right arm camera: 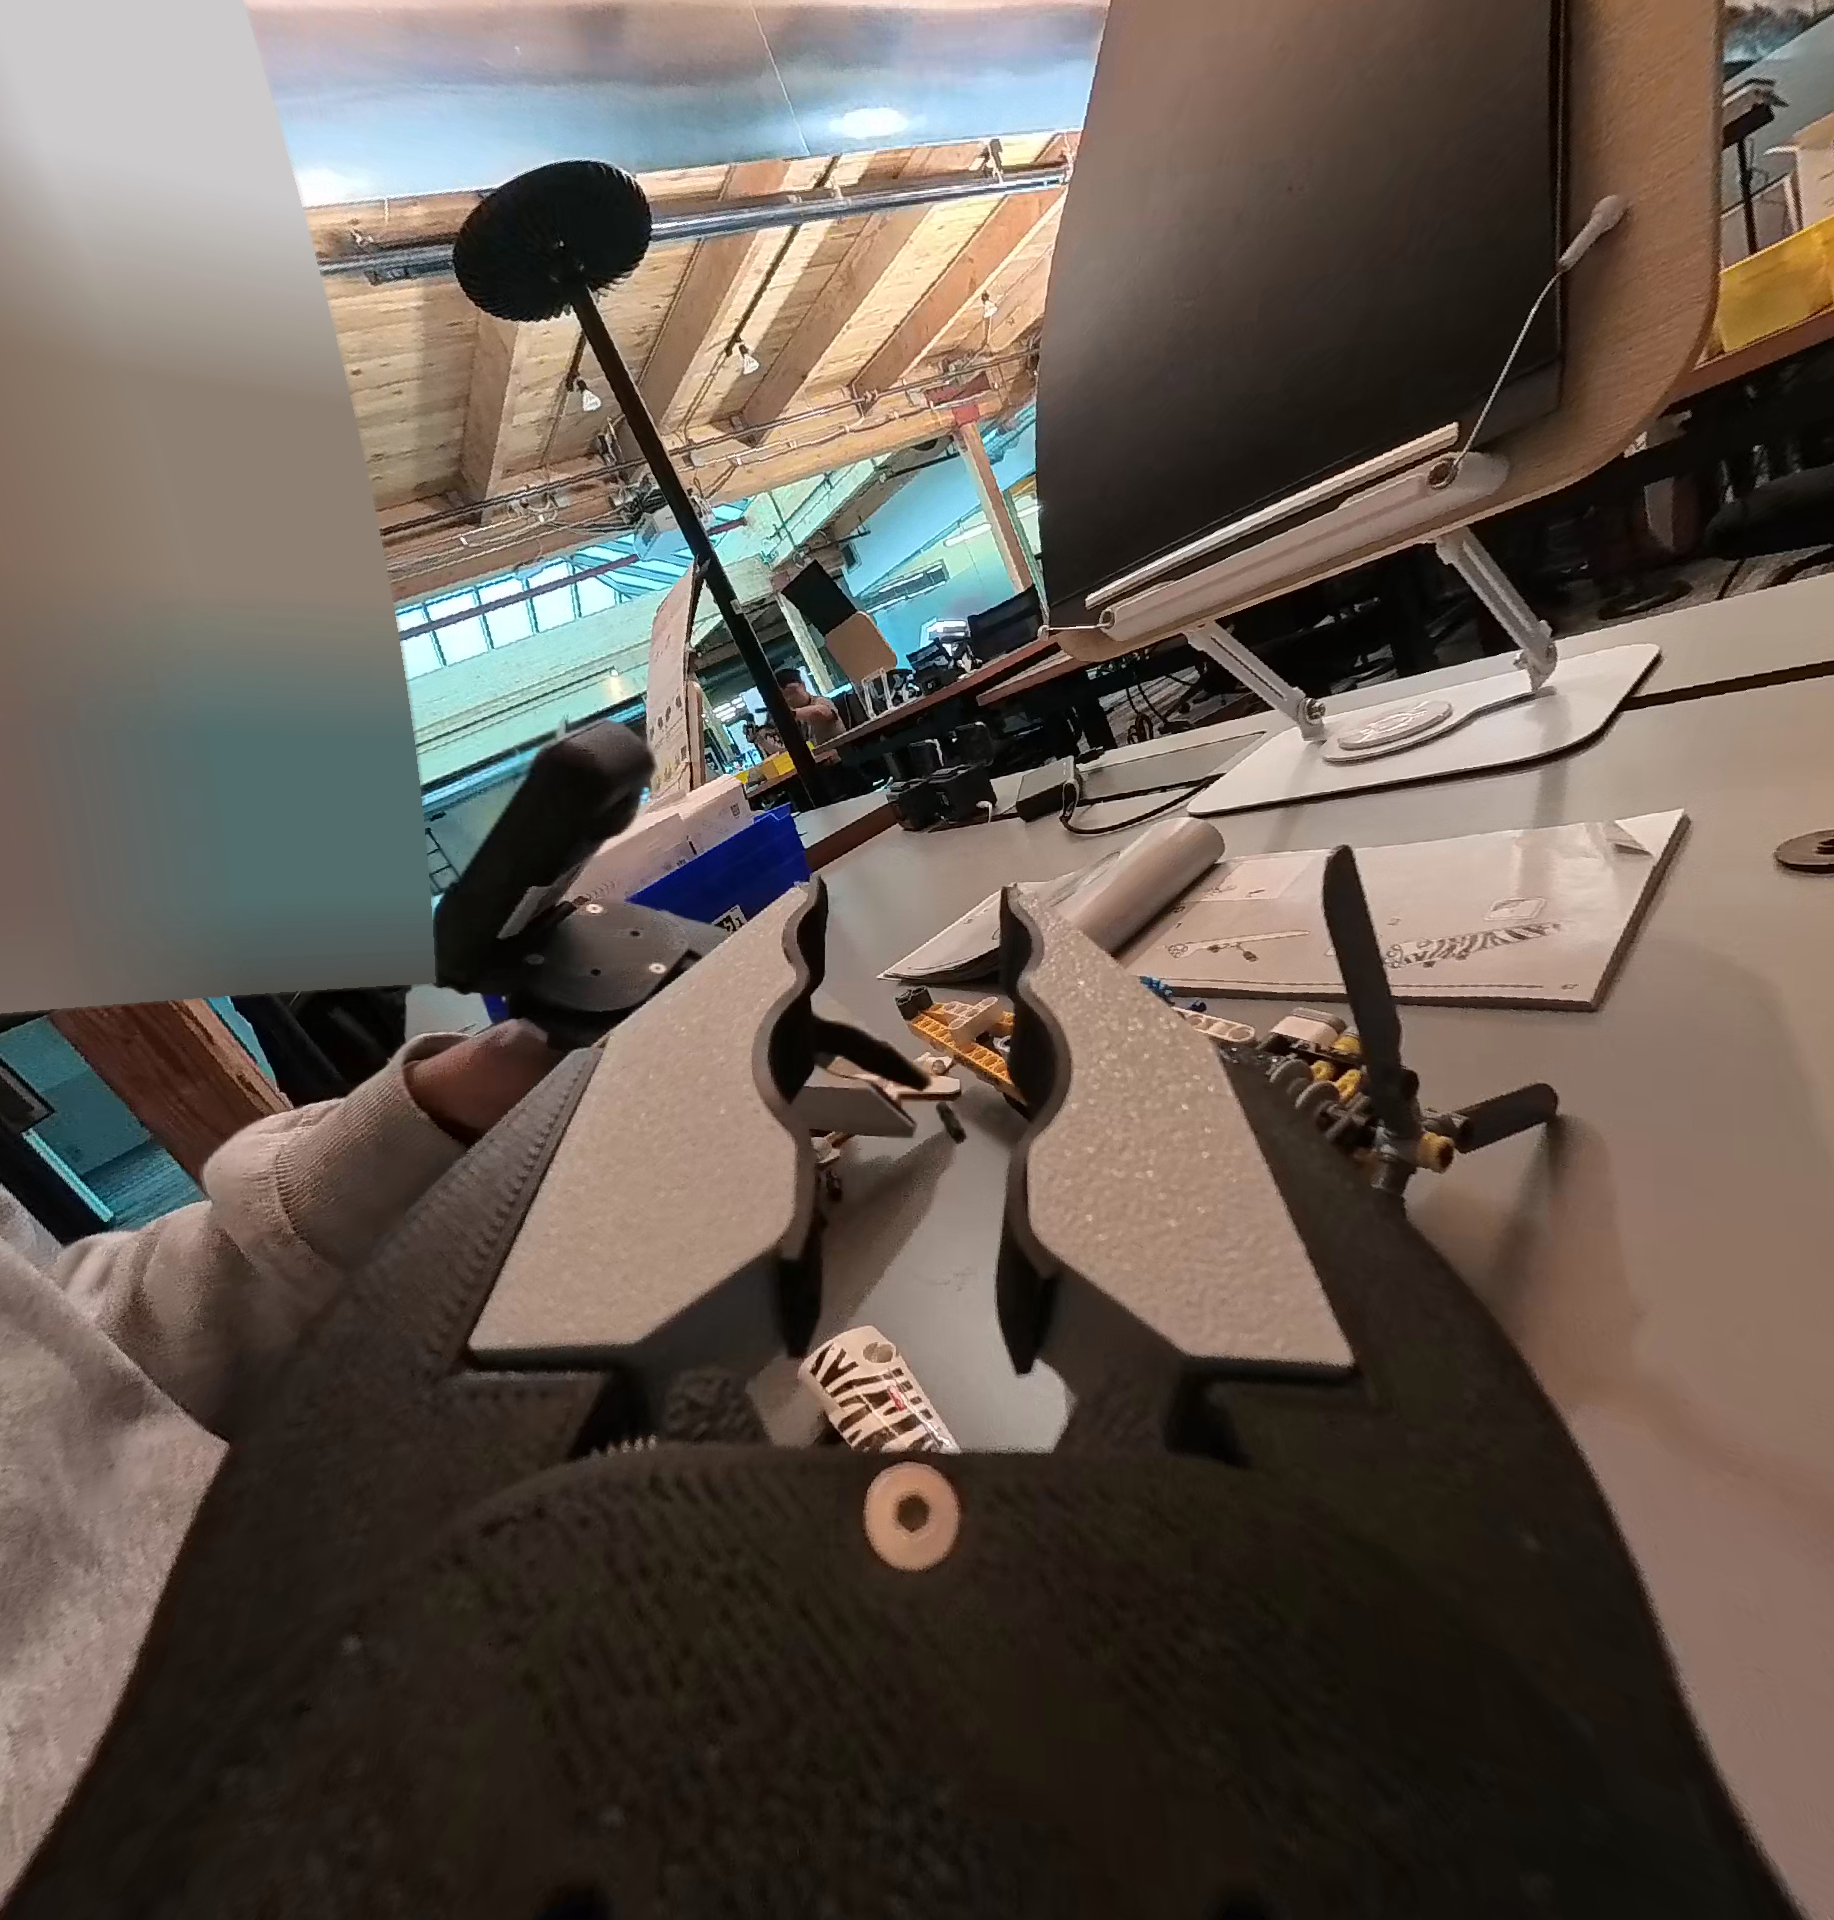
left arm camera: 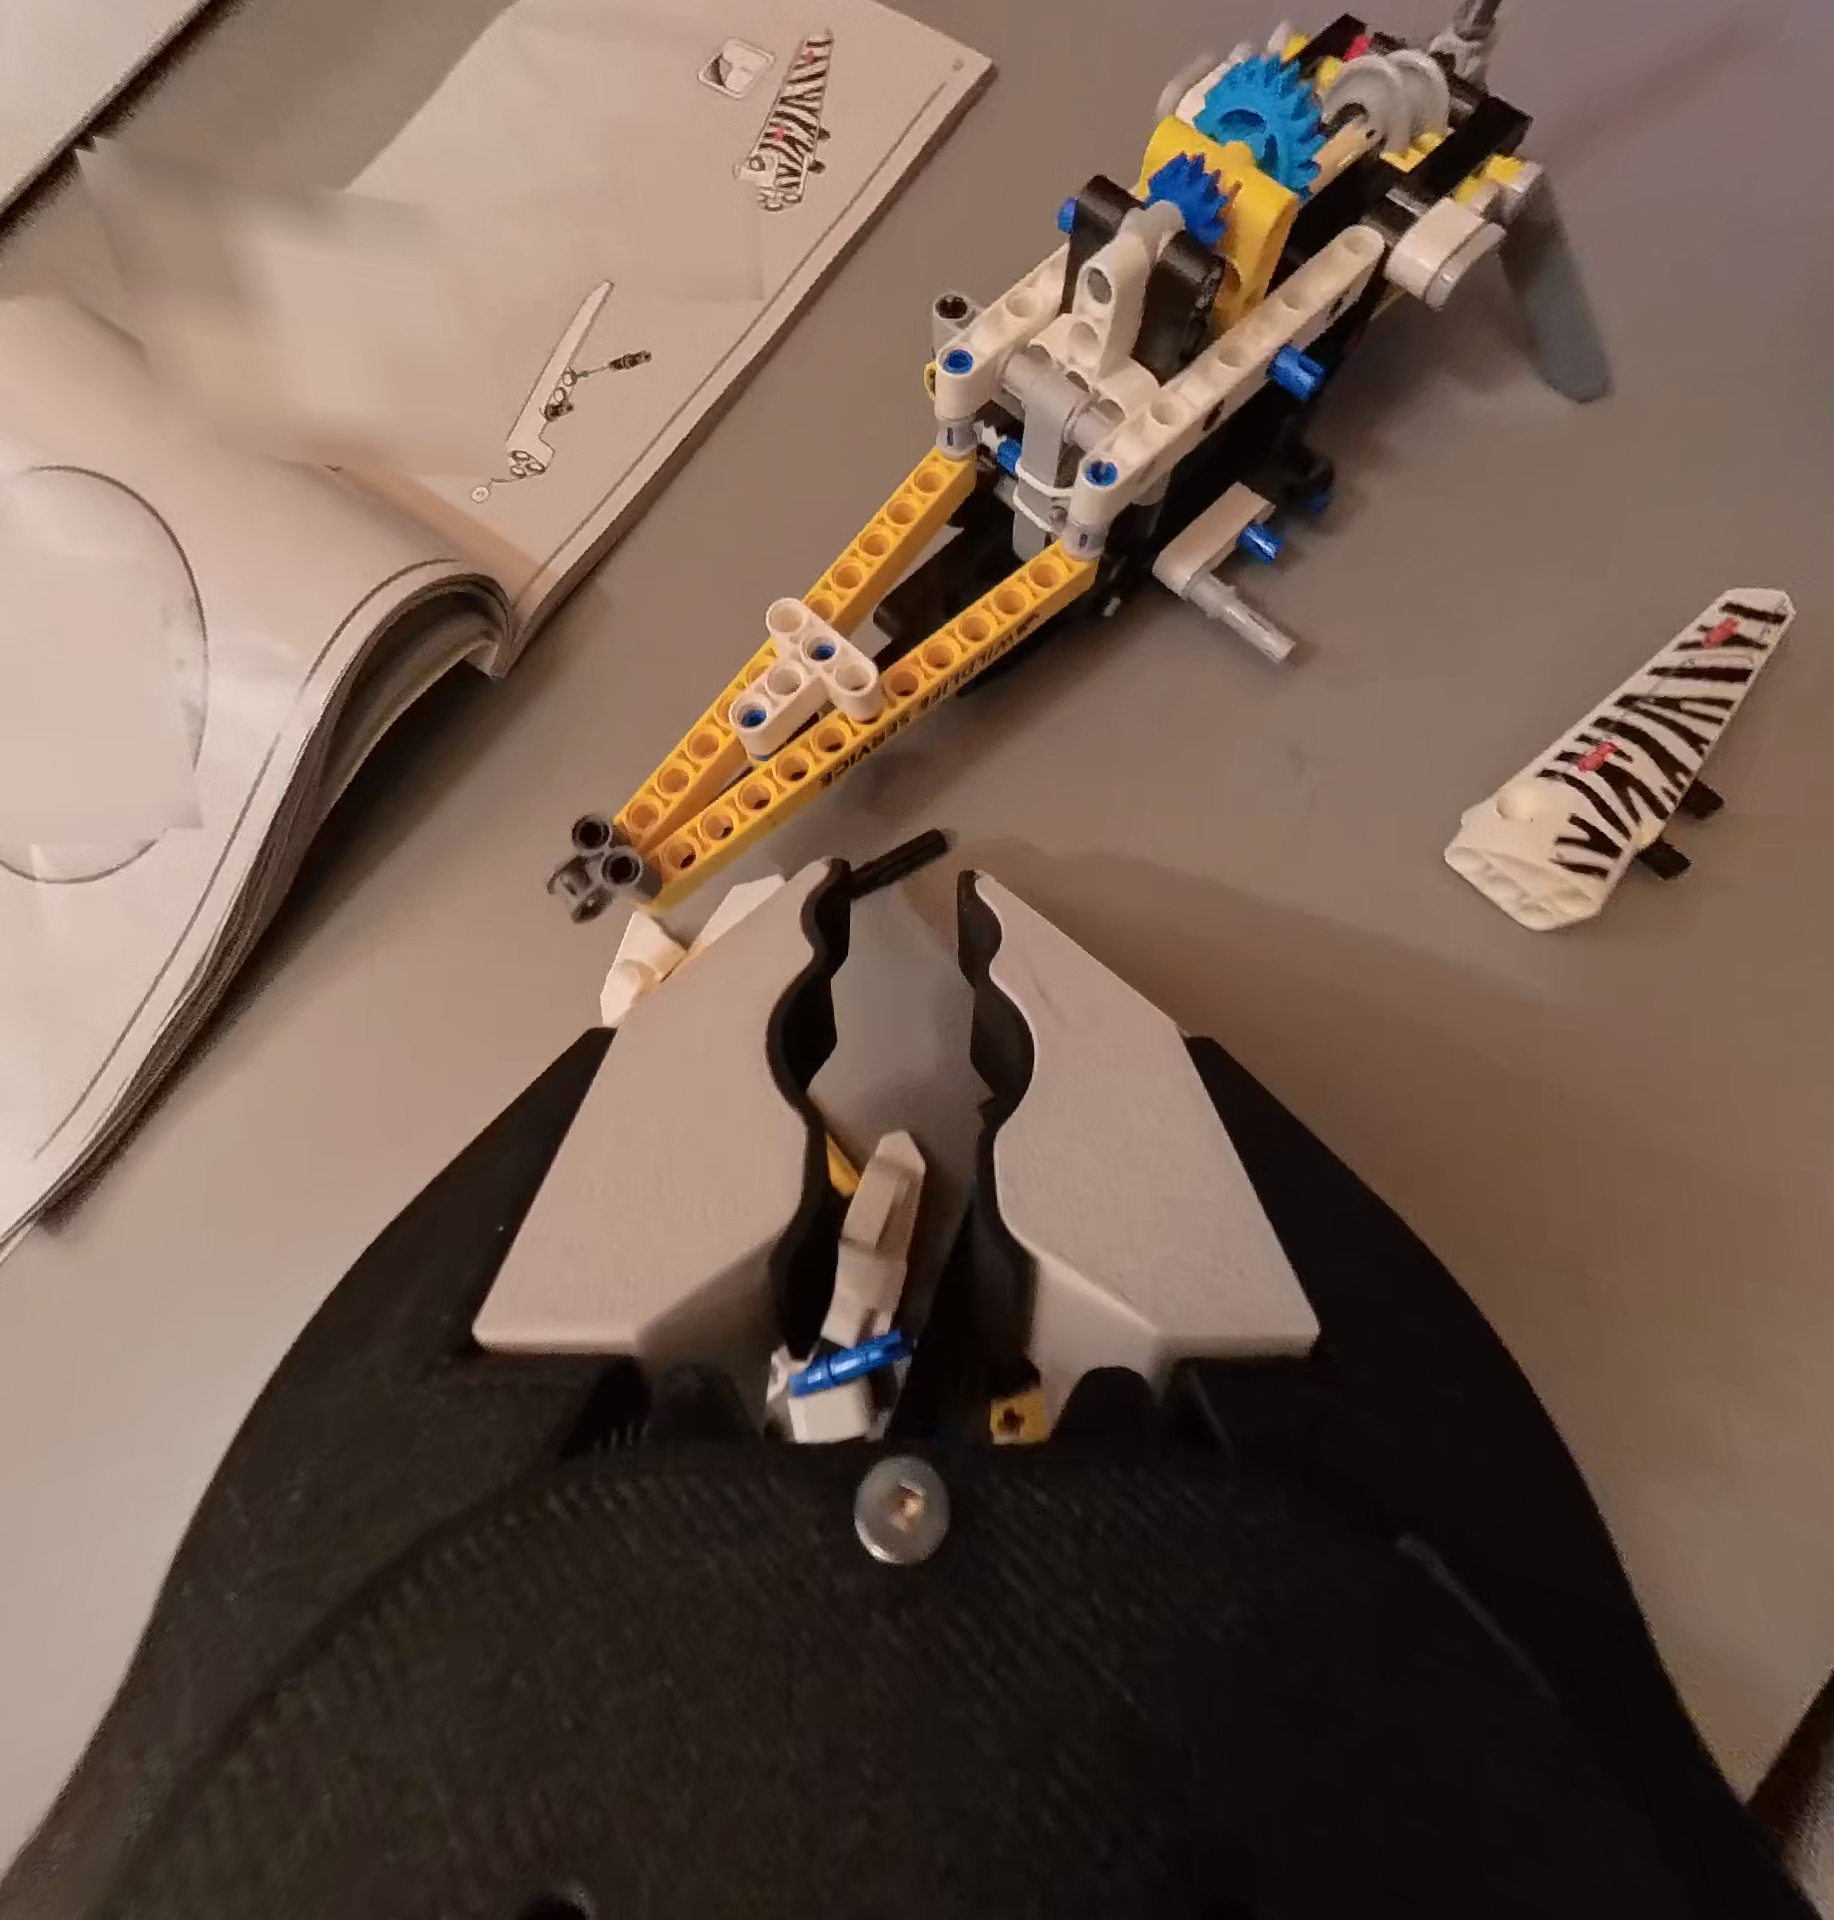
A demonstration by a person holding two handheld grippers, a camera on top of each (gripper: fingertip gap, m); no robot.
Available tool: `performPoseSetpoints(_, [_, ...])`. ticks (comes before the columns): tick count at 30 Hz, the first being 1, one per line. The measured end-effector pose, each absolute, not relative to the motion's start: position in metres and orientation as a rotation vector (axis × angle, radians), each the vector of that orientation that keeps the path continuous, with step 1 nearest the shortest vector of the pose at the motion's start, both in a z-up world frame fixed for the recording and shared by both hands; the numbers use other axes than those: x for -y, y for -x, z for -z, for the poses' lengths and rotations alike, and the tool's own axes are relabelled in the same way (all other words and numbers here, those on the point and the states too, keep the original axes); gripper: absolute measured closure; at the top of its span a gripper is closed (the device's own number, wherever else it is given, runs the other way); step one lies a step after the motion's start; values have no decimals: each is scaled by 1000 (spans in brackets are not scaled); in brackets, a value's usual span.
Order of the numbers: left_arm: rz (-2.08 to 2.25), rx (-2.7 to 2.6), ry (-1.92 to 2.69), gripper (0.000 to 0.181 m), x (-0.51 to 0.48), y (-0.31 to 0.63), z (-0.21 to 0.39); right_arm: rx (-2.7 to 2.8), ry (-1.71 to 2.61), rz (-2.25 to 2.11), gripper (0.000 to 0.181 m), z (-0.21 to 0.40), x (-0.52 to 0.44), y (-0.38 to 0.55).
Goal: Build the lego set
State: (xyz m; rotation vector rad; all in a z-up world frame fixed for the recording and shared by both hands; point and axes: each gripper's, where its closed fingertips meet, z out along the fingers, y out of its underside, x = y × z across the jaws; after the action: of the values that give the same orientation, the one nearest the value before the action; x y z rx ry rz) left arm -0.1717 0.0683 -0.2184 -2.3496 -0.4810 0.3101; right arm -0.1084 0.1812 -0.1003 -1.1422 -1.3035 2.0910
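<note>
Left tool [left arm camera: 897, 883]: fingers apart, hovering low over the grey table [left arm camera: 1308, 1039]; loose white and blue pieces [left arm camera: 861, 1299] lie below the gap, nothing gripped. Small black pin [left arm camera: 897, 857] by its tips. Half-built yellow-and-white lego model [left arm camera: 1048, 436] lies far centre, open instruction booklet [left arm camera: 393, 416] to its left, zebra-striped panel [left arm camera: 1630, 758] to its right. Right tool [right arm camera: 913, 914]: fingers apart, empty, another striped panel [right arm camera: 871, 1392] beneath it.

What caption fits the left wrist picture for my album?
Open left gripper hovering near the yellow-and-white lego model, beside an open booklet and a striped panel.
</note>
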Motion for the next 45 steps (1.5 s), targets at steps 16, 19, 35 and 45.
performPoseSetpoints(16, [-229,527,2425,177,-65,175,230,1293,1152,-2107,150,100,-183,109])
performPoseSetpoints(19, [-246,542,2436,177,-58,176,229,1290,1154,-2110,150,100,-184,109])
performPoseSetpoints(35, [-277,685,2467,176,0,178,225,1288,1159,-2116,150,100,-184,109])
performPoseSetpoints(45, [-348,744,2398,169,15,188,207,1285,1159,-2119,149,100,-184,108])
